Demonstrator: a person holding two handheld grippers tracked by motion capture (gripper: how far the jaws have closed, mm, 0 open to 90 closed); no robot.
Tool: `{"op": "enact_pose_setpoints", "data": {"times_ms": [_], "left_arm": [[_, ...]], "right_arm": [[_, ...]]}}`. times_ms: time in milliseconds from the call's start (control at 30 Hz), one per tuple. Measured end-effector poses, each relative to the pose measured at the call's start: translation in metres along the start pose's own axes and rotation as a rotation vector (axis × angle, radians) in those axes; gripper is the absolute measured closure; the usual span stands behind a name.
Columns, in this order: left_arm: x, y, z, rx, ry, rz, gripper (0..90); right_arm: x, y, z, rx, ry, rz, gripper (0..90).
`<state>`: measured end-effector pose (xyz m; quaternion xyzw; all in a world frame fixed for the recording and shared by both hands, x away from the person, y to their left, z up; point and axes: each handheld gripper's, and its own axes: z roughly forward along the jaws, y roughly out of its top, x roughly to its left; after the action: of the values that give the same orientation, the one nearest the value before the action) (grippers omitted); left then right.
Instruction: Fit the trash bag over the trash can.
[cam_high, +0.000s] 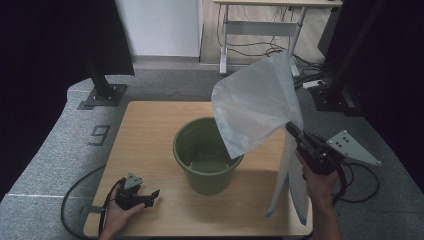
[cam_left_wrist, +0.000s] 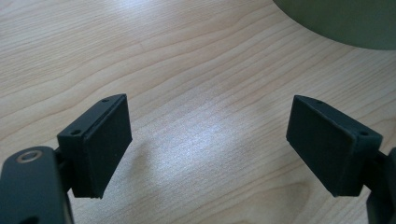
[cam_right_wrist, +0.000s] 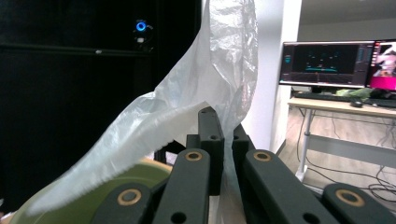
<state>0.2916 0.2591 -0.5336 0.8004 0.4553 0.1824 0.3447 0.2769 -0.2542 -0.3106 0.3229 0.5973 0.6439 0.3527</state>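
Observation:
A dark green bucket (cam_high: 207, 155) stands in the middle of the wooden table (cam_high: 145, 135). My right gripper (cam_high: 291, 129) is raised to the right of the bucket and is shut on a translucent white plastic bag (cam_high: 255, 105). The bag billows up over the bucket's right rim, and part of it hangs down toward the table's right edge. In the right gripper view the bag (cam_right_wrist: 196, 107) runs up from between the closed jaws, with the bucket rim (cam_right_wrist: 135, 179) below. My left gripper (cam_high: 148, 198) rests at the front left of the table, open and holding nothing (cam_left_wrist: 208, 140).
Grey carpet surrounds the table. Black stand bases (cam_high: 102, 95) sit at the back left and back right. A desk (cam_high: 260, 25) with cables stands behind. Monitors (cam_right_wrist: 336, 63) show in the right gripper view.

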Motion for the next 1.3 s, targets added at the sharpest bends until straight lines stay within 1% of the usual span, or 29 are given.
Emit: {"op": "enact_pose_setpoints", "data": {"times_ms": [100,133,167,200,233,267,300,333,367,400,433,467,500,567,600,633,667,700,733,767,833,1000,1100,1200,1267,1300], "left_arm": [[0.000,0.000,0.000,0.002,0.000,0.002,13.9],[-0.001,0.000,0.000,0.003,0.000,0.003,13.9],[-0.001,0.000,0.000,0.003,-0.001,0.003,13.9],[-0.001,0.000,0.000,0.003,-0.001,0.003,13.9],[-0.001,0.000,0.000,0.003,0.001,0.002,13.9],[0.000,0.000,0.000,0.002,0.002,0.003,13.9],[0.000,0.000,0.000,0.001,0.002,0.003,13.9],[0.000,0.000,0.000,0.001,0.002,0.003,13.9],[0.000,0.000,-0.001,0.000,0.003,0.002,13.9],[0.000,0.000,-0.001,0.000,0.003,0.002,13.9],[0.000,0.000,-0.001,-0.002,0.004,0.003,13.9],[-0.001,0.001,-0.002,-0.004,0.005,0.006,13.9],[-0.001,0.001,-0.002,-0.004,0.005,0.006,13.9],[-0.003,0.002,-0.003,-0.010,0.013,0.011,14.0],[-0.003,0.002,-0.003,-0.010,0.013,0.011,14.0],[-0.003,0.003,-0.004,-0.017,0.016,0.008,14.1],[-0.003,0.003,-0.004,-0.017,0.016,0.008,14.1],[-0.003,0.004,-0.005,-0.019,0.014,0.008,14.2],[-0.003,0.004,-0.006,-0.022,0.013,0.008,14.2],[-0.003,0.004,-0.006,-0.022,0.013,0.008,14.2],[-0.003,0.004,-0.006,-0.020,0.012,0.009,14.2],[-0.003,0.004,-0.006,-0.020,0.010,0.009,14.3],[-0.003,0.004,-0.005,-0.020,0.010,0.008,14.3],[-0.003,0.003,-0.005,-0.020,0.011,0.009,14.3],[-0.003,0.004,-0.007,-0.024,0.009,0.008,14.3],[-0.004,0.006,-0.011,-0.047,-0.009,-0.008,14.4]], "right_arm": [[0.009,-0.012,0.007,0.039,0.023,-0.006,88.8],[0.012,-0.022,0.012,0.063,0.032,-0.006,88.8],[0.014,-0.027,0.015,0.074,0.042,0.001,88.8],[0.014,-0.027,0.015,0.074,0.042,0.001,88.8],[0.018,-0.038,0.020,0.098,0.056,0.001,88.8],[0.020,-0.042,0.022,0.110,0.067,0.003,88.8],[0.023,-0.047,0.024,0.122,0.079,0.002,88.8],[0.023,-0.047,0.024,0.122,0.079,0.002,88.8],[0.030,-0.056,0.025,0.144,0.110,0.007,88.7],[0.033,-0.058,0.026,0.151,0.121,0.005,88.7],[0.033,-0.058,0.026,0.151,0.121,0.005,88.7],[0.040,-0.064,0.025,0.167,0.134,-0.010,88.7],[0.040,-0.064,0.025,0.167,0.134,-0.010,88.7],[0.045,-0.068,0.024,0.177,0.155,-0.008,88.7],[0.045,-0.068,0.024,0.177,0.155,-0.008,88.7],[0.046,-0.071,0.023,0.184,0.168,0.007,88.7],[0.046,-0.071,0.023,0.184,0.168,0.007,88.7],[0.047,-0.074,0.023,0.190,0.178,0.024,88.7],[0.047,-0.076,0.023,0.193,0.184,0.032,88.7],[0.047,-0.076,0.023,0.193,0.184,0.032,88.7],[0.049,-0.081,0.022,0.207,0.199,0.039,88.7],[0.053,-0.087,0.023,0.225,0.218,0.038,88.7],[0.060,-0.095,0.026,0.249,0.233,0.027,88.7],[0.063,-0.099,0.028,0.259,0.241,0.027,88.7],[0.064,-0.102,0.030,0.264,0.247,0.029,88.6],[0.065,-0.104,0.031,0.267,0.252,0.033,88.6]]}}
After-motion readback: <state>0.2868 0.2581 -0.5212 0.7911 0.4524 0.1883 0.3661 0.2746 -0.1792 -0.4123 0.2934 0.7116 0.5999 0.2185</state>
